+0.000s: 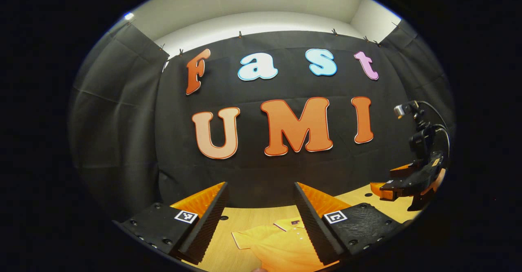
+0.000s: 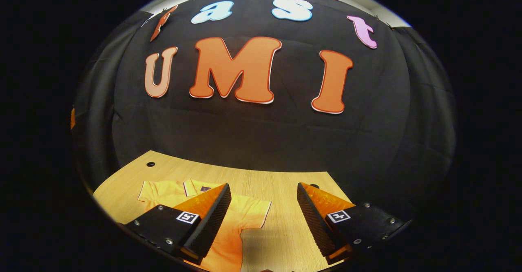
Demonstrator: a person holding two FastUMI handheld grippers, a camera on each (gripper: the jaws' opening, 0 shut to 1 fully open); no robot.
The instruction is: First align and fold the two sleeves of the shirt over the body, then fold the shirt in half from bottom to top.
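An orange polo shirt point(image 1: 275, 245) lies flat on the wooden table point(image 1: 244, 215), collar toward the back wall, sleeves spread out. In the left gripper view my left gripper point(image 1: 261, 219) hovers above it, open and holding nothing, with the collar point(image 1: 291, 223) between its fingers. Farther off at the right edge my right gripper point(image 1: 412, 186) hangs over the table. In the right gripper view the shirt point(image 2: 240, 219) lies low and left, one sleeve point(image 2: 257, 213) reaching between the fingers. My right gripper point(image 2: 263, 219) is open and holds nothing, raised above the table point(image 2: 281, 182).
The black cloth wall closes off the table's far side and both flanks. Small round holes point(image 2: 150, 164) dot the tabletop near the back. Bare wood point(image 2: 285, 231) lies to the right of the shirt.
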